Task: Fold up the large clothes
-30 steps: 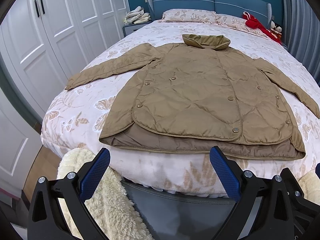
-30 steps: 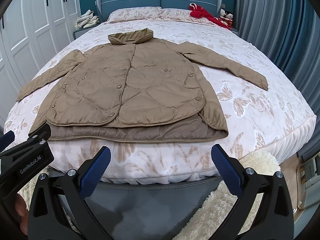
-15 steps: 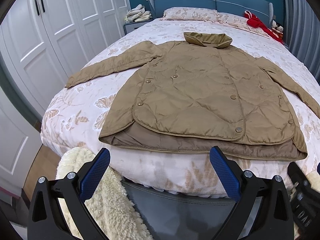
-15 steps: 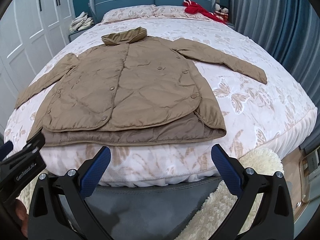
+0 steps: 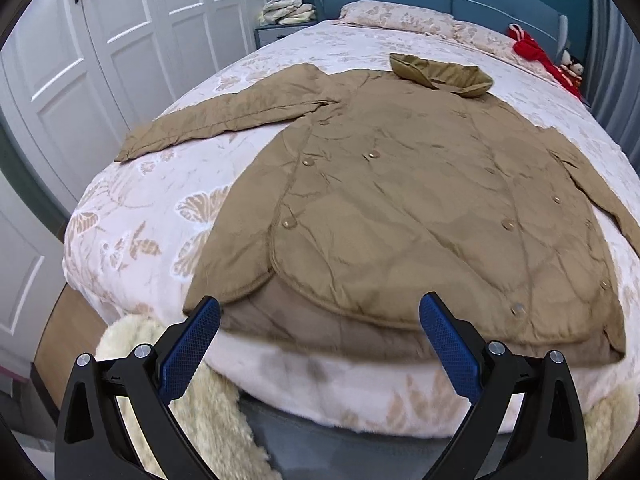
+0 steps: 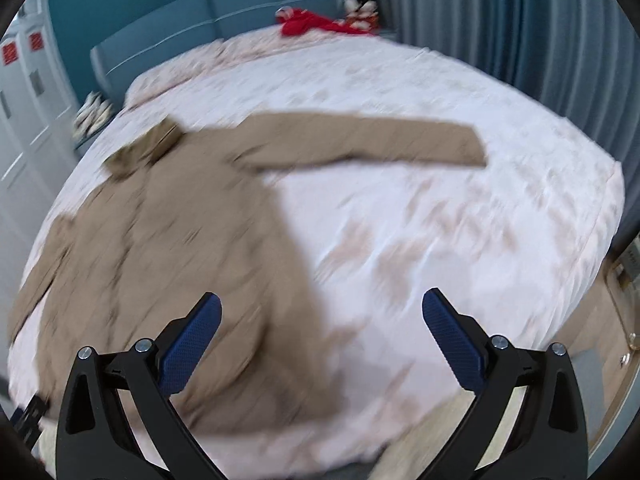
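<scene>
a tan quilted jacket lies spread flat, buttoned side up, on a floral-covered bed, collar toward 12 o'clock and hem at the near edge. the left gripper hovers just short of the hem, fingers spread wide and holding nothing; the right gripper, equally wide and empty, points toward the sleeve stretched out to 1 o'clock. the padded fabric looks light, soft and somewhat slick, likely to slump unless pinched at a cuff, hem corner or shoulder seam. the right view is heavily motion-blurred, hiding buttons and seams; in the left view, the far sleeve is cut off at 3 o'clock.
</scene>
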`<action>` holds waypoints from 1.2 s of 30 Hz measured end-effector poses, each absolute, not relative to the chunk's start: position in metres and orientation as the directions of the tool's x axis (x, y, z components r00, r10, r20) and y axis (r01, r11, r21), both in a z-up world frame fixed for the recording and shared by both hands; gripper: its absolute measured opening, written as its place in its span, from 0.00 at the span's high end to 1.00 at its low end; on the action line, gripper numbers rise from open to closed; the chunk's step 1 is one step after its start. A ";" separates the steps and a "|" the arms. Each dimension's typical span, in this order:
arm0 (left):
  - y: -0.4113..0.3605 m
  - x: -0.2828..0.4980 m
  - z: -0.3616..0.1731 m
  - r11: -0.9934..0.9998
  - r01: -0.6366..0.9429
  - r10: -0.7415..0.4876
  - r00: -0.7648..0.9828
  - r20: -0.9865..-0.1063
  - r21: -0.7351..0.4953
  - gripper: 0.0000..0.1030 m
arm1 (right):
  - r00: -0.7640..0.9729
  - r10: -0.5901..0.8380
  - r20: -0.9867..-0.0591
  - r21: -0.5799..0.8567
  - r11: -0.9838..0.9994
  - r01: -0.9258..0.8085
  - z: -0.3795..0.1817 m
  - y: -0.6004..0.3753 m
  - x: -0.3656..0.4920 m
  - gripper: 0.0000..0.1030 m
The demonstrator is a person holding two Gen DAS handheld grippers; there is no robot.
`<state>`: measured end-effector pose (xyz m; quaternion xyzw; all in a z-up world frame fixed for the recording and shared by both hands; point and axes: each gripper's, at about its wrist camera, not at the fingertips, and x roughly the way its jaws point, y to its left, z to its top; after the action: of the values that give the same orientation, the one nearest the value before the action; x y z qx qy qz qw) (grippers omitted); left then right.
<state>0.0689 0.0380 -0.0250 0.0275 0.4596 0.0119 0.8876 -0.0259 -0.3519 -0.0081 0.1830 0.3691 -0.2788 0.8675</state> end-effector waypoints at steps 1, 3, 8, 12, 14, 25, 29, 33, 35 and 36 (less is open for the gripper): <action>0.038 0.074 -0.026 0.998 0.006 0.048 0.577 -0.815 0.062 0.06 | 0.567 -0.367 -0.737 0.109 0.764 0.636 -0.007 -0.367 -0.021 0.05; 0.035 0.084 -0.028 0.997 0.004 0.056 0.577 -0.815 0.071 0.06 | 0.573 -0.375 -0.729 0.143 0.735 0.663 -0.008 -0.401 -0.012 0.05; 0.029 0.105 -0.031 0.995 -0.013 0.084 0.591 -0.803 0.095 0.06 | 0.579 -0.381 -0.721 0.254 0.631 0.733 -0.026 -0.486 0.006 0.05; 0.021 0.119 -0.033 0.990 -0.022 0.120 0.631 -0.767 0.136 0.06 | 0.527 -0.415 -0.741 0.254 0.553 0.793 -0.045 -0.541 0.017 0.05; 0.018 0.125 -0.034 0.990 -0.029 0.128 0.632 -0.764 0.141 0.06 | 0.496 -0.426 -0.757 0.267 0.492 0.829 -0.057 -0.570 0.018 0.05; -0.004 0.153 -0.050 0.993 0.016 0.087 0.579 -0.811 0.118 0.06 | 0.529 -0.396 -0.750 0.406 0.355 0.842 -0.095 -0.635 0.029 0.42; -0.002 0.163 -0.051 0.996 0.015 0.066 0.573 -0.817 0.091 0.06 | 0.597 -0.339 -0.727 0.498 0.338 0.799 -0.089 -0.645 0.051 0.89; 0.007 0.172 -0.048 0.991 -0.028 0.120 0.596 -0.794 0.129 0.06 | 0.732 -0.320 -0.602 0.579 0.457 0.676 -0.034 -0.618 0.087 0.91; 0.016 0.177 -0.048 0.989 -0.056 0.146 0.599 -0.788 0.141 0.06 | 0.817 -0.256 -0.516 0.594 0.579 0.558 0.009 -0.582 0.118 0.91; 0.022 0.179 -0.048 0.987 -0.073 0.157 0.598 -0.786 0.141 0.06 | 0.845 -0.217 -0.489 0.594 0.627 0.505 0.025 -0.564 0.132 0.91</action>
<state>0.1792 0.0222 -0.0482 0.0470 0.4439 0.0645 0.8925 0.1320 -0.5643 0.0247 0.3806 0.1890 -0.2047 0.8818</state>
